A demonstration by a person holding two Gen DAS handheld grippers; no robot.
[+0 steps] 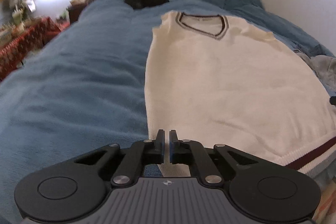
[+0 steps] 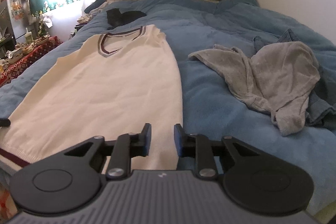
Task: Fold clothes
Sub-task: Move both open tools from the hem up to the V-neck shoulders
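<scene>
Your cream vest [image 2: 109, 85] lies flat, face up on the blue bed [image 1: 73, 81], hem nearest you. Your left hand-held gripper [image 1: 166, 140] sits nearly closed at the hem's left corner; whether it pinches cloth, I cannot tell. Your right hand-held gripper [image 2: 162, 135] is narrowly open over the right edge. Grip only one layer and the knit may drag, bunching unevenly.
</scene>
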